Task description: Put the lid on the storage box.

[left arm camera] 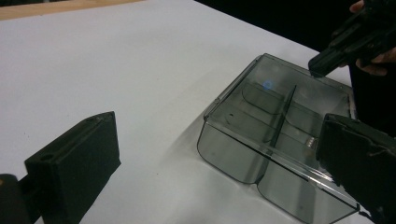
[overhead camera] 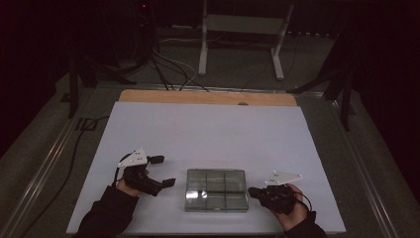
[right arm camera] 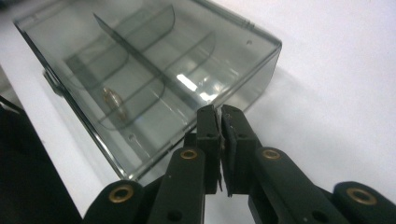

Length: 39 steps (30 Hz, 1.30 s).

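A smoky clear box point(overhead camera: 216, 190) with divided compartments lies near the front middle of the white table point(overhead camera: 208, 134). A small metal piece point(right arm camera: 112, 100) rests in one compartment and also glints in the left gripper view point(left arm camera: 310, 140). My left gripper point(overhead camera: 164, 171) hovers left of the box, its jaws wide apart, and the box point(left arm camera: 275, 126) sits ahead between the spread jaws of this gripper point(left arm camera: 217, 133), untouched. My right gripper point(overhead camera: 251, 192) is shut, its tips point(right arm camera: 219, 114) against the box's right edge point(right arm camera: 243, 70). From the left gripper view, the right gripper point(left arm camera: 322, 63) sits at the box's far corner.
A wooden strip point(overhead camera: 208, 97) runs along the table's far edge. Behind it on the floor stand a white frame point(overhead camera: 242, 29) and dark stands with cables point(overhead camera: 168, 69). Bare white surface stretches beyond the box.
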{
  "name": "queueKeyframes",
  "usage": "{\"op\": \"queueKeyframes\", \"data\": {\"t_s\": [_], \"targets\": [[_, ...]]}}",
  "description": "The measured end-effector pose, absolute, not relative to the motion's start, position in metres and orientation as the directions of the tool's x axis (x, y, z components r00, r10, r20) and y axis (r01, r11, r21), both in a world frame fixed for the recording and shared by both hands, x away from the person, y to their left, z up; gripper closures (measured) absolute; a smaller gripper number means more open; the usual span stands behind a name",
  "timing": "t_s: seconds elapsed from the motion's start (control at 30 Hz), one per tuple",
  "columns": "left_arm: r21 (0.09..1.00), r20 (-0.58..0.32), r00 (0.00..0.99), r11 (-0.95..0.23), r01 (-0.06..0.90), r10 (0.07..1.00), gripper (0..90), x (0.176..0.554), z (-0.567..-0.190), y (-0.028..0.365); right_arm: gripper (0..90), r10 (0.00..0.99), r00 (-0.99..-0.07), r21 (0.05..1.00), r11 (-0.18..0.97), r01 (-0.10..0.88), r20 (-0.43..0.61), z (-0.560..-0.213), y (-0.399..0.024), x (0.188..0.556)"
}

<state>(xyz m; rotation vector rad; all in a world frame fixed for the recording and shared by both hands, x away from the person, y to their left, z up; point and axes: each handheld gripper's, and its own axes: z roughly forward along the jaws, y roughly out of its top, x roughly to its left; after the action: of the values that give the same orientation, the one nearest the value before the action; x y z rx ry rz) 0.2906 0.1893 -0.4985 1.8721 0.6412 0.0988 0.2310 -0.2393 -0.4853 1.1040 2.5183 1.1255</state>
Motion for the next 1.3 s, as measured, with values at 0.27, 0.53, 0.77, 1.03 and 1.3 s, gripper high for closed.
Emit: {"op": "queueKeyframes", "data": {"t_s": [0.27, 0.53, 0.77, 1.03, 1.3], "targets": [[0.89, -0.233, 0.851, -0.249, 0.382, 0.471, 1.5, 0.291, -0.499, 0.189, 85.4, 0.661, -0.71, 0.744, 0.342, 0.574, 0.244, -0.477, -0.246, 0.241], [0.893, -0.233, 0.848, -0.239, 0.38, 0.476, 1.5, 0.291, -0.498, 0.189, 71.4, 0.647, -0.714, 0.772, 0.299, 0.56, 0.268, -0.475, -0.241, 0.253], [0.893, -0.24, 0.844, -0.231, 0.386, 0.48, 1.5, 0.293, -0.498, 0.189, 50.7, 0.641, -0.715, 0.779, 0.284, 0.56, 0.28, -0.474, -0.241, 0.262], [0.895, -0.237, 0.847, -0.231, 0.38, 0.477, 1.5, 0.294, -0.498, 0.187, 19.4, 0.608, -0.727, 0.796, 0.245, 0.554, 0.319, -0.471, -0.246, 0.264], [0.895, -0.235, 0.851, -0.238, 0.378, 0.469, 1.5, 0.292, -0.499, 0.189, 2.7, 0.574, -0.744, 0.798, 0.241, 0.552, 0.341, -0.474, -0.255, 0.263]]}}
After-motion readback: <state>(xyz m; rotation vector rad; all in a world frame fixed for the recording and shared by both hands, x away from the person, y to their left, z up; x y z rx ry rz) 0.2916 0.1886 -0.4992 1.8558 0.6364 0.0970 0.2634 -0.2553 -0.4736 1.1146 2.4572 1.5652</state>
